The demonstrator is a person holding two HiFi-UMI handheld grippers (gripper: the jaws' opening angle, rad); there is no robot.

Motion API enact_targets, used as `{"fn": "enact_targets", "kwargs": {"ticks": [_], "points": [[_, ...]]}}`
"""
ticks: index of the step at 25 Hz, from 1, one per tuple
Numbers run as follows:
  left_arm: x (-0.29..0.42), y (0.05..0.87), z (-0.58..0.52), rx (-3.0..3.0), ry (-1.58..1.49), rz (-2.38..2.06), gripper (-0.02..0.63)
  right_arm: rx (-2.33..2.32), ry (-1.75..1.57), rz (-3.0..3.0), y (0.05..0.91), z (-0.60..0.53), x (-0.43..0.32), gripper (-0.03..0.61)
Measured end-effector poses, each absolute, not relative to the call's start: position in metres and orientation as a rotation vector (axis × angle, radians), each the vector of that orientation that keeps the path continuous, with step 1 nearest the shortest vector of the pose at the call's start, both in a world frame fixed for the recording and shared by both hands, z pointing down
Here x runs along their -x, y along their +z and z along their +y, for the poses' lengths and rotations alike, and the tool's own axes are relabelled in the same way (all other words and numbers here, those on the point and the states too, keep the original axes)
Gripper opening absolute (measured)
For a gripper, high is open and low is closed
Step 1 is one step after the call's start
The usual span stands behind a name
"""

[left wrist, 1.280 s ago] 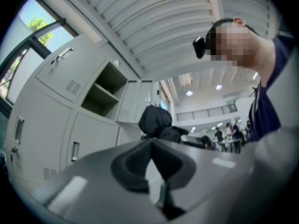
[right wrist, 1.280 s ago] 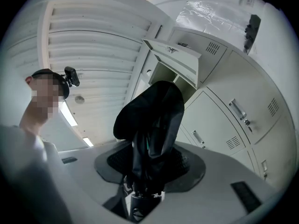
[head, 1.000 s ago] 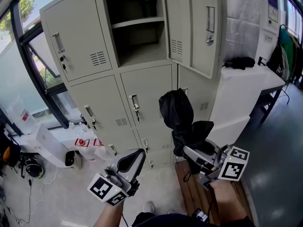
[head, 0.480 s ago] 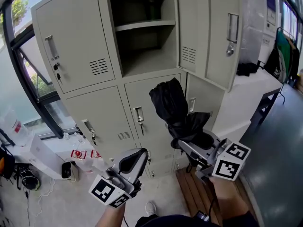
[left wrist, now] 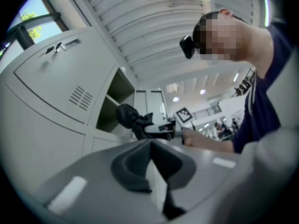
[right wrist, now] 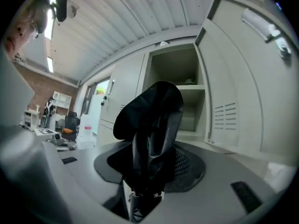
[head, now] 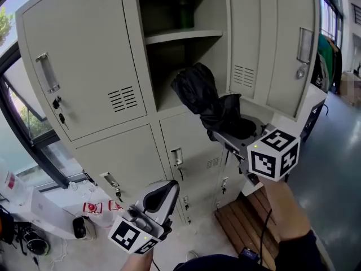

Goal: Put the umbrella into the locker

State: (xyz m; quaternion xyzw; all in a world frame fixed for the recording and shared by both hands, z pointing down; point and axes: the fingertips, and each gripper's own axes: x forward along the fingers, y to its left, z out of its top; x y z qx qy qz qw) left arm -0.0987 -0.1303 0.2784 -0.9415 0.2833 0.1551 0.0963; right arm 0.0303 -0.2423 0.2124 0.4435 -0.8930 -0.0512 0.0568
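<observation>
The right gripper [head: 228,135], held level, is clamped on the folded black umbrella [head: 198,92]. The umbrella's bunched end juts ahead of the jaws, in front of the open compartment of the locker [head: 90,66]. The left gripper [head: 159,192] hangs lower, tilted slightly upward, its jaws together on nothing.

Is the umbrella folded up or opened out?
Folded up: the umbrella is a bunched black bundle with no canopy spread, its lower end clamped in the right gripper.
</observation>
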Motion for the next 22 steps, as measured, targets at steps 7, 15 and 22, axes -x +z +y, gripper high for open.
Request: {"fn": "enact_targets", "kwargs": {"ticks": [7, 15, 22], "points": [[0.121, 0.278, -0.157, 2.818, 0.494, 0.760, 0.003, -1.355, -0.307, -2.414, 0.188, -0.316, -0.005, 0.183], [0.125, 0.277, -0.179, 2.831, 0.518, 0.717, 0.003, -1.358, -0.422, -2.134, 0.163, -0.391, 0.012, 0.183], [0.115, 0.280, -0.189, 2.838, 0.511, 0.727, 0.003, -1.296, -0.459, -2.053, 0.155, -0.446, 0.027, 0.183]]}}
